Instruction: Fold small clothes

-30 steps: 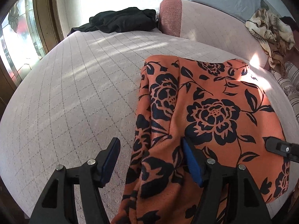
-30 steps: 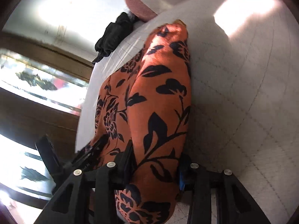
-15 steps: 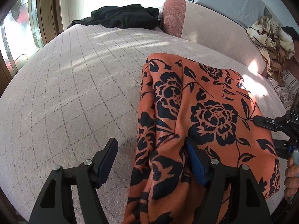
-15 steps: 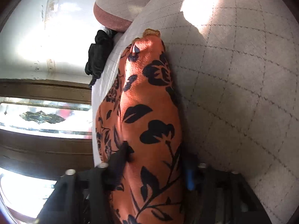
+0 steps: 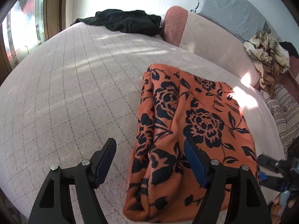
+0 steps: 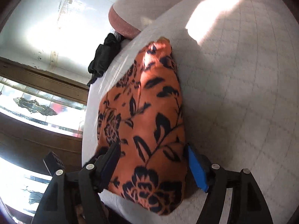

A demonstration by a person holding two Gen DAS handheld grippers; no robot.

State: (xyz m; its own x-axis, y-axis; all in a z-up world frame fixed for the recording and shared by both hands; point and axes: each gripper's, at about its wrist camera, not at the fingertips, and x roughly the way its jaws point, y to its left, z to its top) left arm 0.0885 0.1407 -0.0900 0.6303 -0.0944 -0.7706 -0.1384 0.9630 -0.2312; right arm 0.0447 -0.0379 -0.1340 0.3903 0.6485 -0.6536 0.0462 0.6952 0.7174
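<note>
An orange garment with black flowers (image 5: 188, 123) lies folded on the pale quilted bed cover (image 5: 74, 93). My left gripper (image 5: 149, 156) is open at the garment's near left edge. Its right finger (image 5: 194, 164) hangs over the cloth, its left finger over bare cover, and neither pad presses. In the right wrist view the same garment (image 6: 149, 112) lies between the fingers of my right gripper (image 6: 153, 160). Those jaws are opening, and the blue pad (image 6: 198, 169) stands just off the cloth's right edge. The right gripper (image 5: 271, 164) also shows at the far right of the left wrist view.
A black garment (image 5: 127, 21) is heaped at the bed's far end beside a pink bolster (image 5: 173, 26). A beige patterned cloth (image 5: 265, 56) and striped fabric (image 5: 286, 108) lie at the right. A wood-framed window (image 5: 22, 28) runs along the left.
The right jaws have spread from a tight pinch on the bunched cloth to wide apart, and the garment now lies flatter on the bed. The left gripper stayed open and drew back slightly.
</note>
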